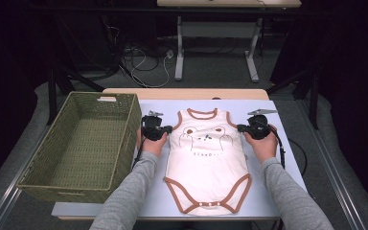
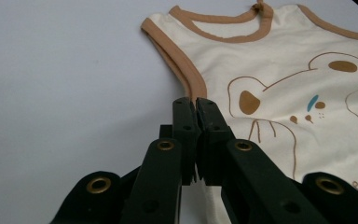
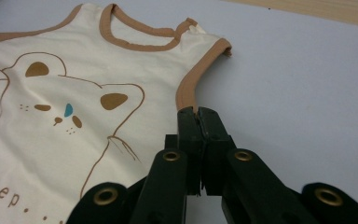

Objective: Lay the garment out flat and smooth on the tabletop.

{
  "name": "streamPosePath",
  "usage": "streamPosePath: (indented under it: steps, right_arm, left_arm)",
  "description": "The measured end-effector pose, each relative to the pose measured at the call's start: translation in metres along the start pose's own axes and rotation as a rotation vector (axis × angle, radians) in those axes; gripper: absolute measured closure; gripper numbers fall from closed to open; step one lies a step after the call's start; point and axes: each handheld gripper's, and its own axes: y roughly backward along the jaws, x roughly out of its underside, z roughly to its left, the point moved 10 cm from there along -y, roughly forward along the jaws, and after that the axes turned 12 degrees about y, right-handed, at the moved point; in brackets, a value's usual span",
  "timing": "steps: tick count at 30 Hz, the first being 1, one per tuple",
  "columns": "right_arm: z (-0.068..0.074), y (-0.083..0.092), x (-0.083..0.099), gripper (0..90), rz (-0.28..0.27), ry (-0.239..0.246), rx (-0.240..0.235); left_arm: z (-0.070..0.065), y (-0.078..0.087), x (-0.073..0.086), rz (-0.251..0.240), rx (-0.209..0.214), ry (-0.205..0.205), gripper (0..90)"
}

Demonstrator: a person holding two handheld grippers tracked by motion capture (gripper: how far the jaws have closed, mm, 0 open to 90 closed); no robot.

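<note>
A pale blue-white sheet (image 1: pixel 278 191) covers the table, its surface smooth and matt, with a strip of bare wood (image 1: pixel 182 93) showing along the far edge. On it lies a cream bodysuit (image 1: pixel 206 158), flat and face up, neck toward the far edge and snaps toward the person. Brown binding runs round the neck, armholes and leg openings, and a line-drawn bear sits on the chest.

The left gripper (image 1: pixel 168 128) meets the bodysuit at its left armhole, and the left gripper view shows the jaws pressed together right at the brown binding (image 2: pixel 193 84) — pinching that edge, as far as the close view tells. The right gripper (image 1: pixel 240 128) does the same at the right armhole; in the right gripper view its jaws are closed on the binding's lower end (image 3: pixel 186 95). Both hands come in from the near edge in grey sleeves (image 1: pixel 129 191).

A woven green-brown basket (image 1: pixel 124 139) stands at the table's left, just beside the left hand and partly overhanging the table edge.

Beyond the table the room is dark. A grey floor (image 1: pixel 211 67) carries loose cables (image 1: pixel 143 62) — white and black, tangled near the white legs of another table (image 1: pixel 179 52). Dark stands rise at both sides.
</note>
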Motion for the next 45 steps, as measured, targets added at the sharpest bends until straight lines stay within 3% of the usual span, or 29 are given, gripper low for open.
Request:
streamPosePath:
  steps: [2,23,29,45]
  right_arm:
    - [0.002,0.003,0.001,88.9,0.002,-0.009,-0.020]
    - [0.016,0.040,0.027,88.8,-0.044,0.016,-0.044]
    - [0.020,0.047,0.034,88.8,-0.057,-0.014,-0.066]
    - [0.031,0.053,0.055,88.7,-0.021,-0.008,-0.100]
  left_arm:
    - [-0.002,0.004,0.001,-0.005,0.007,-0.005,87.1]
    - [-0.012,0.034,0.026,-0.049,0.083,0.018,87.2]
    - [-0.012,0.040,0.032,-0.046,0.079,-0.013,87.1]
    - [-0.012,0.046,0.057,-0.012,0.117,-0.010,87.0]
